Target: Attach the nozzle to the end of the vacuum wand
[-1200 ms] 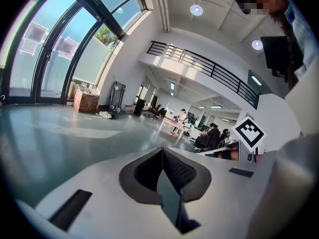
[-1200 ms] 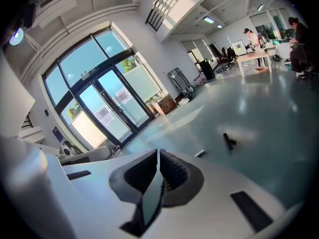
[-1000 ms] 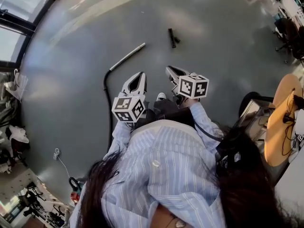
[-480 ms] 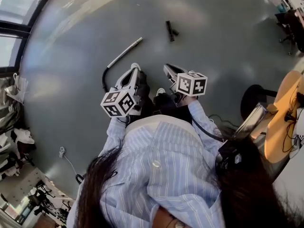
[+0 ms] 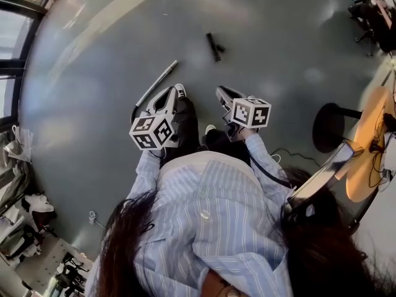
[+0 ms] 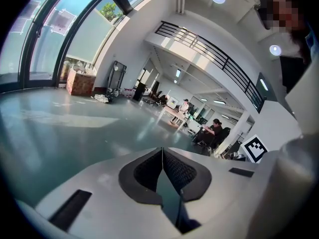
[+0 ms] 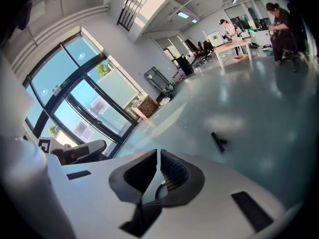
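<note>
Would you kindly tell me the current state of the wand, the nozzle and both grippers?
Vacuum wand: lying flat on the floor, its end bare.
Nozzle: lying on the floor, apart from the wand, not attached.
Left gripper: shut, holding nothing.
Right gripper: shut, holding nothing.

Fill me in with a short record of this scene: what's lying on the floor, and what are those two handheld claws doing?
Place: large hall with a grey floor
Vacuum wand: silver tube lying on the floor, ahead of the person
Nozzle: small black piece on the floor, apart from the wand
Left gripper: jaws shut, nothing between them
Right gripper: jaws shut, nothing between them
Contact: neither gripper touches wand or nozzle
Task status: nozzle not yet attached
</note>
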Tool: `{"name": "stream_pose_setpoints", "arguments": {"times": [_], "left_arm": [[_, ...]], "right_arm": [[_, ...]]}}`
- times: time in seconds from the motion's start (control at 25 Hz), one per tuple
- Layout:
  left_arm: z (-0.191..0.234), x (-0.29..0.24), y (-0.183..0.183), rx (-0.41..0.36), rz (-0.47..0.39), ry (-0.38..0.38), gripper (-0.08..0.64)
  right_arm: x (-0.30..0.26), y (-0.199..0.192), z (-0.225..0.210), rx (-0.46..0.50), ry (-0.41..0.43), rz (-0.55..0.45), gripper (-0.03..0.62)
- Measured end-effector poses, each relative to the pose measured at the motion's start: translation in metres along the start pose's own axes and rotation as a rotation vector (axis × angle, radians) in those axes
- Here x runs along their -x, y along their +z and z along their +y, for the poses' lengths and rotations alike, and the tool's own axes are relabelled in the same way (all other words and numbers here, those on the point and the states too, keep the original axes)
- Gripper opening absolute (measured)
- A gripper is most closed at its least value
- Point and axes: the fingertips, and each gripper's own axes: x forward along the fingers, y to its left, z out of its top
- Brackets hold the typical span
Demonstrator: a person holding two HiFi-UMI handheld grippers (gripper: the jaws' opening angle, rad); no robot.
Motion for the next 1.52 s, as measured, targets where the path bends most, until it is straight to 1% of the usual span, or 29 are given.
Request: {"name": "stream_pose_setpoints", "arguments": {"times": [0.12,0.2,0.32,0.48,0.6,0.72,0.84,0.96,1.04,1.12,1.24,1.32,1.44,1.52], "left_arm": [[0.024,-0.028,0.020,-0.051,0.058,-0.030,0.006],[0.043,-0.046,0.031,-0.078,0.102,-0.054,0.006],[0.068,-0.080,0.034,-0.104,0.178,-0.095,0.007],[0.096,-0.121,0.033,-0.157,0.259,-0.143,0.007],[0.121,-0.147,0.031,-0.193,0.296,-0.170,0.008],[0.149,-0.173,0.020,-0.226,0.329,-0.183,0.006],[0.169,-0.196,0.000,-0.250,0.379,-0.203,0.006],[0.191,-0.219,-0.026,-0.254,0.418,-0.201,0.006],[0.211,-0.233,-0.048,-0.241,0.433,-0.180,0.007],[0.234,-0.246,-0.070,-0.229,0.434,-0.150,0.007],[0.275,-0.267,-0.100,-0.210,0.412,-0.098,0.006],[0.307,-0.281,-0.121,-0.191,0.402,-0.066,0.008],[0.352,-0.304,-0.161,-0.207,0.408,-0.038,0.008],[0.377,-0.320,-0.188,-0.199,0.420,-0.028,0.008]], "right_arm": [[-0.036,0.019,0.000,-0.049,-0.019,-0.001,0.021],[-0.060,0.028,-0.006,-0.078,-0.066,0.013,0.021],[-0.095,0.032,-0.028,-0.100,-0.142,0.058,0.023],[-0.137,0.037,-0.058,-0.103,-0.188,0.122,0.029],[-0.167,0.044,-0.079,-0.095,-0.213,0.152,0.075],[-0.199,0.044,-0.105,-0.093,-0.244,0.180,0.107],[-0.228,0.040,-0.136,-0.051,-0.299,0.224,0.127],[-0.260,0.028,-0.172,0.031,-0.336,0.293,0.172],[-0.284,0.016,-0.198,0.075,-0.347,0.328,0.193],[-0.309,0.003,-0.226,0.086,-0.351,0.347,0.205],[-0.347,-0.018,-0.275,0.099,-0.366,0.369,0.219],[-0.373,-0.034,-0.306,0.129,-0.372,0.383,0.229],[-0.409,-0.059,-0.351,0.188,-0.370,0.411,0.242],[-0.429,-0.073,-0.381,0.226,-0.377,0.426,0.250]]}}
